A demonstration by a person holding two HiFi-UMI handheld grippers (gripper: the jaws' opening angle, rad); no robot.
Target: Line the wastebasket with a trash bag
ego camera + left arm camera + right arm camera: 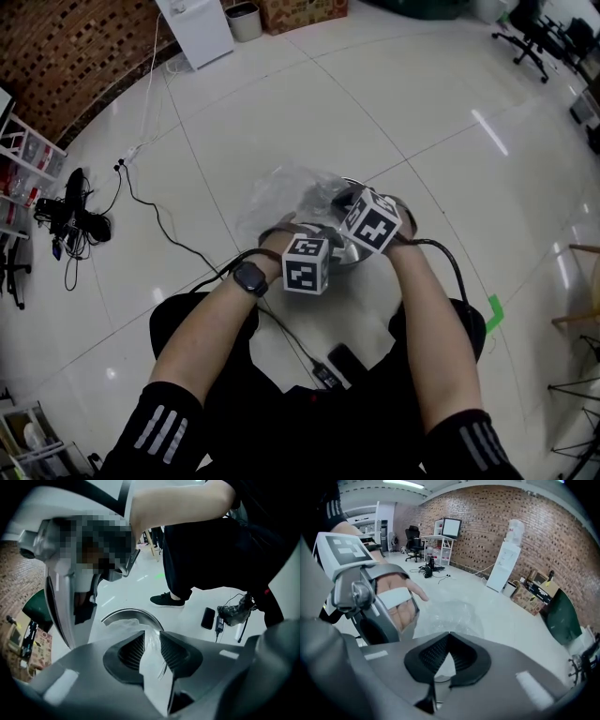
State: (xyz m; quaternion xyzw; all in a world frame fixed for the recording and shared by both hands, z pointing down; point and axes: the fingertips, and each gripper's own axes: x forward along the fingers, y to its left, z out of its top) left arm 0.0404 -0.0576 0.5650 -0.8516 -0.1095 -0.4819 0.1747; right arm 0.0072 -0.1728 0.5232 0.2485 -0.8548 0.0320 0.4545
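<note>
Head view first: we see the left gripper (314,230) and right gripper (343,202) close together over the steel wastebasket (349,253) on the floor, with the clear trash bag (281,192) bunched at its mouth. Left gripper view: its 2 jaws stand apart, with bag film loose between them. Right gripper view: its jaws are closed tip to tip at the bag's edge.

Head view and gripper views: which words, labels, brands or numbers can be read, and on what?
No text can be read.
Box: print too small to read.
Left cube and right cube: square marker patterns only, no letters.
Watch: face dark, nothing shown.
</note>
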